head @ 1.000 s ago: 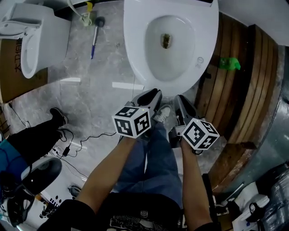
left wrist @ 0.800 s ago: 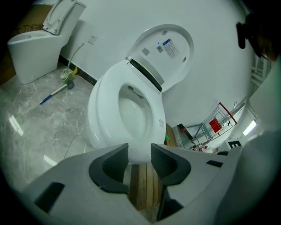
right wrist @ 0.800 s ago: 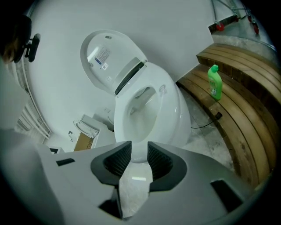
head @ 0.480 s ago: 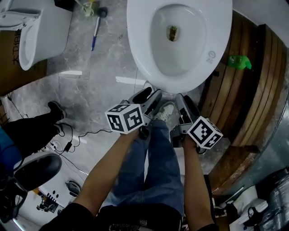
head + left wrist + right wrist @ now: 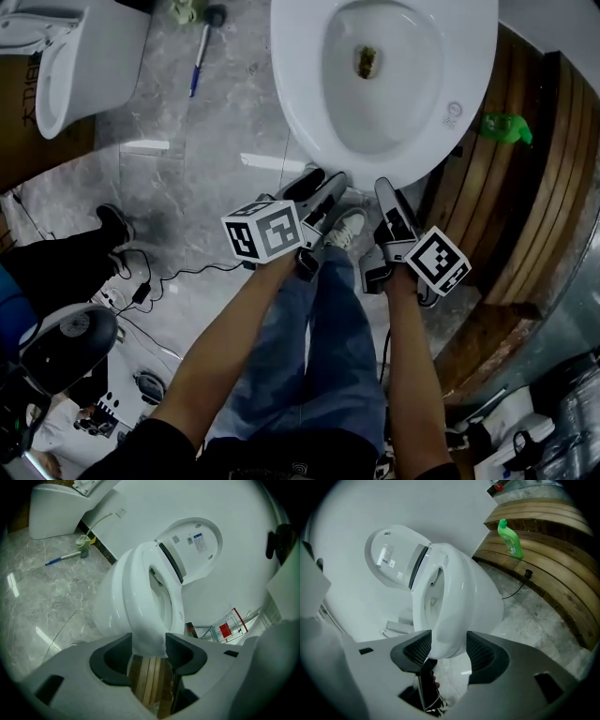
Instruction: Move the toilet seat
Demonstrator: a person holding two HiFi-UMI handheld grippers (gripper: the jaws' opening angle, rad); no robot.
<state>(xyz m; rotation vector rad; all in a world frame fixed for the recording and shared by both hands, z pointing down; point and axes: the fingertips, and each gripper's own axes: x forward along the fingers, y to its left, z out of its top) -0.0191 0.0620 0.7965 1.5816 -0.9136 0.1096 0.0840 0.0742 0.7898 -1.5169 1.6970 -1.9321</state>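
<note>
I'm looking down at a grey marbled tile floor [image 5: 216, 122]. A white toilet [image 5: 300, 103] is standing on it at the top, and a second toilet [image 5: 84, 56] is sitting well apart at the upper left. Between them a blue-handled brush [image 5: 195, 73] is lying flat on the tiles. A white sneaker [image 5: 347, 227] is standing just before the near toilet, and a black shoe [image 5: 114, 225] farther left. Curved wooden decking [image 5: 511, 216] is bordering the floor on the right, with a green bottle [image 5: 506, 127] sitting on it.

Two toilets: near toilet [image 5: 298, 94], far toilet [image 5: 84, 56]; two claws: left claw [image 5: 322, 180], right claw [image 5: 384, 194], both opening, empty; one green bottle [image 5: 506, 128]; one blue-handled brush [image 5: 196, 73]; one shopping cart [image 5: 229, 627]
</note>
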